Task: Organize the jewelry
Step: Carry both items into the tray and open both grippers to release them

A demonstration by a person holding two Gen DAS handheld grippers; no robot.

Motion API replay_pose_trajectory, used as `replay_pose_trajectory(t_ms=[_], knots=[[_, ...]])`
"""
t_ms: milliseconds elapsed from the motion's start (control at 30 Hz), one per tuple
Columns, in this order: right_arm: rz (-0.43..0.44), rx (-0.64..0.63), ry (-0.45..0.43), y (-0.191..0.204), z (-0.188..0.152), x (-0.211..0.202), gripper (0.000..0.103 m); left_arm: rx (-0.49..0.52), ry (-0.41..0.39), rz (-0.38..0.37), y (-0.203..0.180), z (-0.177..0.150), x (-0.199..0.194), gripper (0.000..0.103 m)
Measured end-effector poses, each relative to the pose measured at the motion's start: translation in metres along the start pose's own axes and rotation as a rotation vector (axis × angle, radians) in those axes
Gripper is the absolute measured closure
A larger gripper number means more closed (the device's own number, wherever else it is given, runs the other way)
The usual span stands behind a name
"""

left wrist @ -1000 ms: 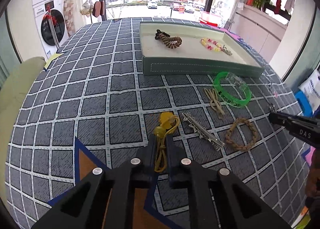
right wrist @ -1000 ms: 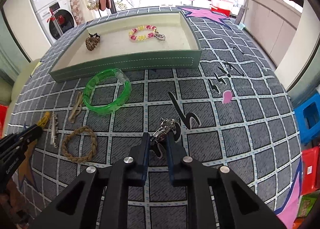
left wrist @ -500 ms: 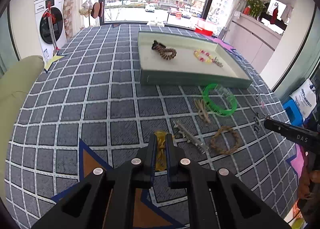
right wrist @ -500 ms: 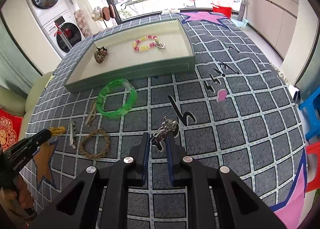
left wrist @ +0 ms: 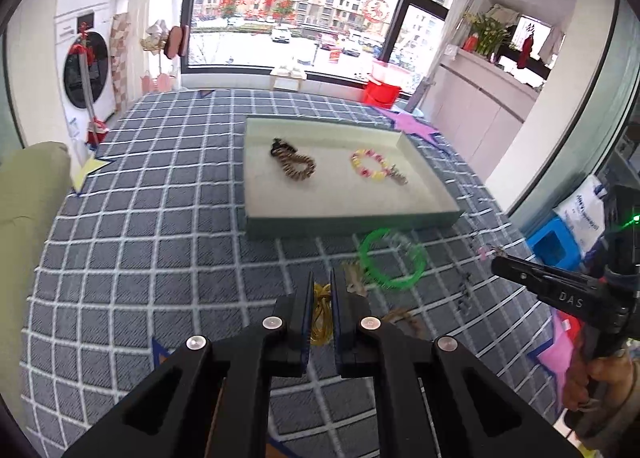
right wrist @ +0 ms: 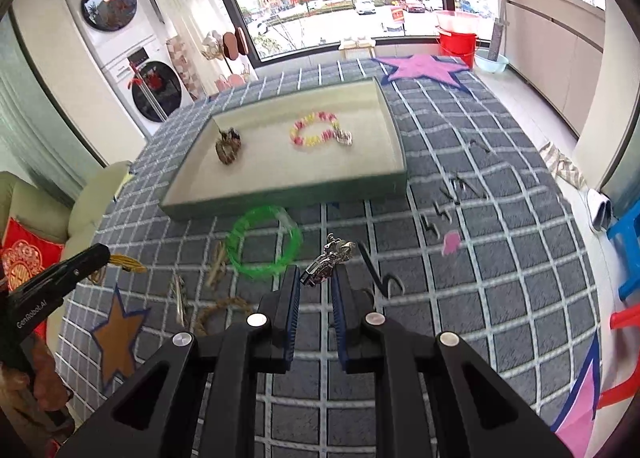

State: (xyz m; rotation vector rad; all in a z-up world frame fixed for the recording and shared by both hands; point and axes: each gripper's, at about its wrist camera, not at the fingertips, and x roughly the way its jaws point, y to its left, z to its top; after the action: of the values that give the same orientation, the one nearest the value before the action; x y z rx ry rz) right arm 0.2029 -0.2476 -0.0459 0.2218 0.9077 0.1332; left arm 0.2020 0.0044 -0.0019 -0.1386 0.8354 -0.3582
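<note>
My left gripper (left wrist: 321,286) is shut on a yellow cord bracelet (left wrist: 321,314), held above the checked cloth. My right gripper (right wrist: 315,282) is shut on a silver metal piece (right wrist: 328,260), also lifted off the cloth. Ahead lies a green tray (left wrist: 352,220) (right wrist: 280,198) holding a brown bead bracelet (left wrist: 294,164) (right wrist: 228,148) and a pink-and-yellow bead bracelet (left wrist: 370,164) (right wrist: 314,130). On the cloth in front of the tray rest a green bangle (left wrist: 392,260) (right wrist: 262,242), a tan hair tie (right wrist: 216,264), a silver clip (right wrist: 178,294) and a braided rope ring (right wrist: 218,312).
The grey checked cloth (left wrist: 140,218) covers the table, with star patches. A pale green sofa (left wrist: 24,194) stands at the left. A washing machine (left wrist: 86,70), a red bucket (right wrist: 456,38) and a blue stool (right wrist: 628,254) are beyond the edges.
Both grippers have risen with their pieces; the yellow cord and the silver piece left the cloth. The tray and loose jewelry now look smaller and farther below.
</note>
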Motion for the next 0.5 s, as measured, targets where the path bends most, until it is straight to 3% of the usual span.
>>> replay_pose_trajectory(t_ms=[267, 500], knots=[[0.021, 0.007, -0.020, -0.007, 0.045, 0.013, 0.086, -0.004, -0.007, -0.005, -0.004, 0.041, 0.025, 0.081], [0.017, 0.003, 0.008, -0.011, 0.086, 0.052, 0.086, 0.054, 0.002, 0.088, -0.011, 0.075, 0.075, 0.081]])
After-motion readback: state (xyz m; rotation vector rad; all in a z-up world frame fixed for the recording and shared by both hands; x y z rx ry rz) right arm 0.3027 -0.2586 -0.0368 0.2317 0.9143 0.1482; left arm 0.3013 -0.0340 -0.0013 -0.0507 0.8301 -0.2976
